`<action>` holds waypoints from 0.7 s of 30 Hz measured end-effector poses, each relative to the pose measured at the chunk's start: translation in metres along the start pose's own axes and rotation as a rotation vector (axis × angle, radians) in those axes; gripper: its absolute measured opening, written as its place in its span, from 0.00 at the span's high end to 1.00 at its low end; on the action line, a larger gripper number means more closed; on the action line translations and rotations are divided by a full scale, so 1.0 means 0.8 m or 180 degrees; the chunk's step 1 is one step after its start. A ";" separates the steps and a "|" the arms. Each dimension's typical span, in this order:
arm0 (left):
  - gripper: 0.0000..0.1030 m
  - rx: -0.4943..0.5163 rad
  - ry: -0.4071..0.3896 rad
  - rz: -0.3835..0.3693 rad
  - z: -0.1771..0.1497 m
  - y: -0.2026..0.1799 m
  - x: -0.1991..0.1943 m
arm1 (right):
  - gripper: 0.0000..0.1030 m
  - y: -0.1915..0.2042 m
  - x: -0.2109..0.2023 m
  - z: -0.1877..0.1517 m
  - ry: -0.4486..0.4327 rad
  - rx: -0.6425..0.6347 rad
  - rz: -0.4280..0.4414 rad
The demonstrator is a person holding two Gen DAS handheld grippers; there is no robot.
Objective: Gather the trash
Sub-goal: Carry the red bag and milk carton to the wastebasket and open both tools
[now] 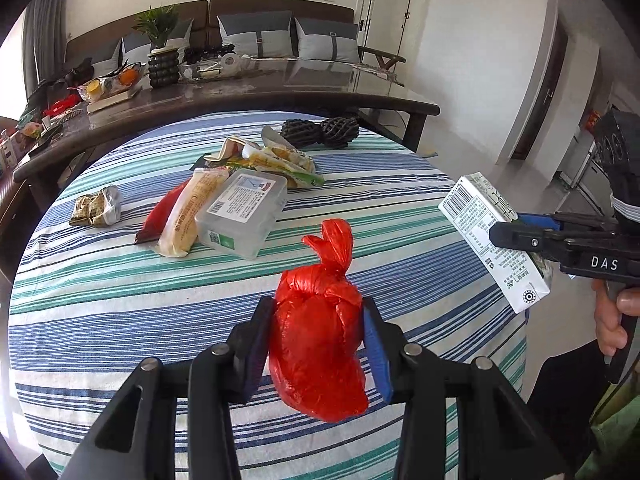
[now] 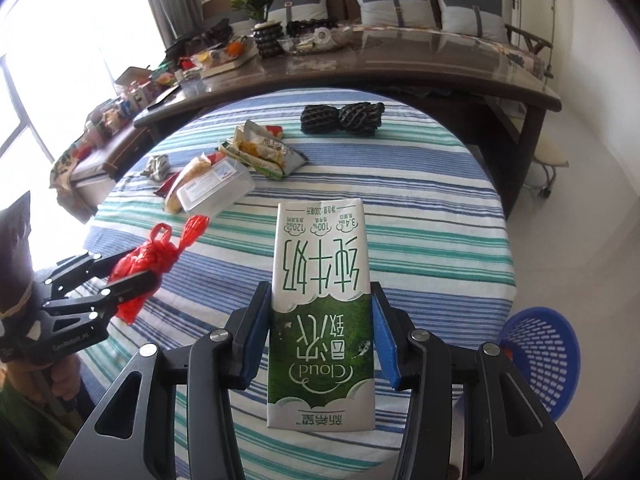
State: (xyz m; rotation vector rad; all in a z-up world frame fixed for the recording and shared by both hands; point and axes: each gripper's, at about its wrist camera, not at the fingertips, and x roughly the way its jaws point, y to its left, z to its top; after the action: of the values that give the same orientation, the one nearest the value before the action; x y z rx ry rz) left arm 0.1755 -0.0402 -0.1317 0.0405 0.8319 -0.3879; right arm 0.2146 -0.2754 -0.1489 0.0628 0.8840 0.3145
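My left gripper [image 1: 318, 320] is shut on a knotted red plastic bag [image 1: 320, 336], held above the striped tablecloth [image 1: 120, 312]. My right gripper [image 2: 322, 312] is shut on a green and white milk carton [image 2: 320, 320], lifted off the table with its print upside down. In the left wrist view the carton [image 1: 480, 224] hangs at the right in the other gripper's fingers [image 1: 516, 236]. The right wrist view has the red bag [image 2: 148, 264] at the left, clamped in the left gripper. More trash lies further back: a clear plastic box [image 1: 244, 212], a wrapped bread roll [image 1: 192, 212], crumpled snack wrappers [image 1: 280, 158] and a foil wad [image 1: 98, 206].
A blue plastic basket [image 2: 540, 360] stands on the floor to the right of the round table. Black foam netting [image 2: 342, 118] lies at the table's far edge. Behind it is a long dark table [image 2: 400, 76] crowded with a plant, fruit and clutter, then a sofa with cushions.
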 end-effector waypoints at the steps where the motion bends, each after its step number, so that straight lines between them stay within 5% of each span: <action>1: 0.58 0.0028 0.0001 -0.0027 0.003 -0.011 0.000 | 0.53 -0.007 -0.004 0.000 -0.0013 0.0025 -0.0014; 12: 0.58 0.0380 0.0040 -0.0635 0.063 -0.171 0.026 | 0.53 -0.146 -0.078 -0.002 -0.0166 0.0454 -0.0455; 21: 0.58 0.0566 0.0204 -0.1038 0.085 -0.309 0.095 | 0.53 -0.294 -0.087 -0.029 -0.0079 0.0773 -0.0980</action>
State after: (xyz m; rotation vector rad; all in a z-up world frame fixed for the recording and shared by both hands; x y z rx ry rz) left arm 0.1833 -0.3071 -0.1120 0.0832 0.8672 -0.7709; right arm 0.2129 -0.5219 -0.1548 0.1529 0.8895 -0.0818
